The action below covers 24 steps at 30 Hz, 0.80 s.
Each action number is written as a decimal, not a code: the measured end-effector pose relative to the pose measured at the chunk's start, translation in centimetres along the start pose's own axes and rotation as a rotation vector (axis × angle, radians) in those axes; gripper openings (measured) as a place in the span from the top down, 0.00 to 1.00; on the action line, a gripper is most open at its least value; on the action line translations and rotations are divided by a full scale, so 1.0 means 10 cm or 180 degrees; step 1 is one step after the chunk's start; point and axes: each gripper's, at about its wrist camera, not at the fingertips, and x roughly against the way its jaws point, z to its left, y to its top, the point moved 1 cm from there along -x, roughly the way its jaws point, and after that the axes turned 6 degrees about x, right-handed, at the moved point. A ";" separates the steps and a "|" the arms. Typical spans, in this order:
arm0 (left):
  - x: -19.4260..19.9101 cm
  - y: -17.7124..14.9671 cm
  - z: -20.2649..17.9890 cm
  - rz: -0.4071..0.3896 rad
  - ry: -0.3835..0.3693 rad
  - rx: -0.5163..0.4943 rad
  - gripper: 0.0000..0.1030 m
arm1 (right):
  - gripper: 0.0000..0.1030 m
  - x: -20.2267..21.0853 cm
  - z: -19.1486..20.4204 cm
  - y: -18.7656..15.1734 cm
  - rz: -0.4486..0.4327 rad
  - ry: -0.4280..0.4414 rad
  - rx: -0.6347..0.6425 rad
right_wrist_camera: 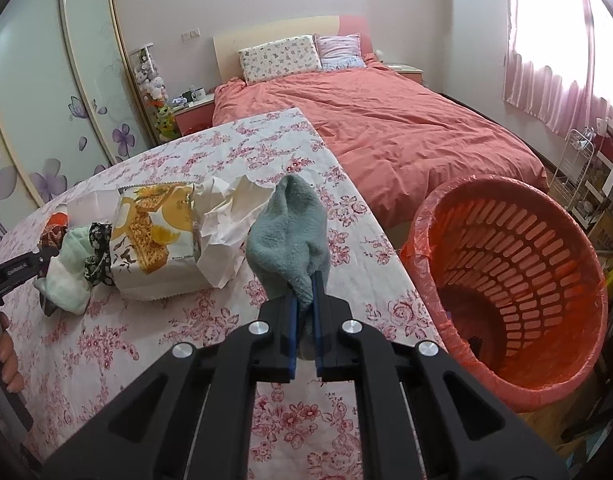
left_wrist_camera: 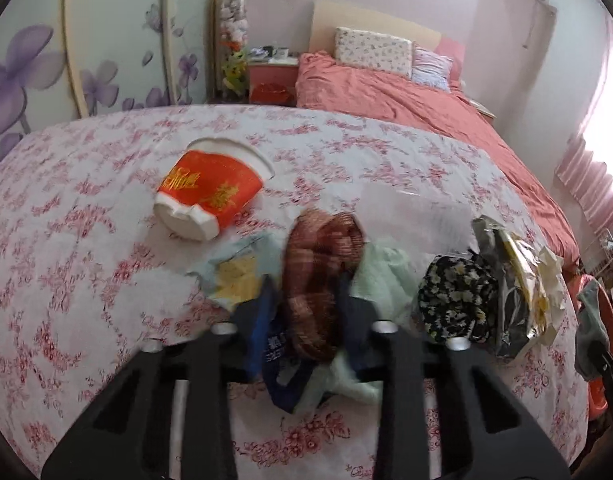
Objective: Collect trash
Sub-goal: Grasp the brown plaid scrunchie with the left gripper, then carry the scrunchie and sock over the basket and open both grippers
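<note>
Holding one grey-green cloth [right_wrist_camera: 288, 228] in right gripper [right_wrist_camera: 304, 300]; one basket [right_wrist_camera: 518, 390] beside.

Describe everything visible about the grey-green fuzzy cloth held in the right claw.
The grey-green fuzzy cloth looks like soft fleece or terry, crumpled into a rounded lump with a fold down its middle. The right claw is shut on its lower end between blue pads, and the cloth stands up above them. It hangs over the floral tablecloth's right edge, beside the orange slotted plastic basket, not touching it.

Bed [right_wrist_camera: 386, 128] with coral duvet, two pillows [right_wrist_camera: 280, 58], floral wardrobe doors [left_wrist_camera: 34, 64], pink curtains [right_wrist_camera: 546, 80]
</note>
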 end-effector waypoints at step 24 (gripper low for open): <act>1.03 0.17 -0.23 -0.0499 -0.0423 -0.0121 0.90 | 0.93 0.76 -0.03 0.12 -0.0393 0.0046 -0.0019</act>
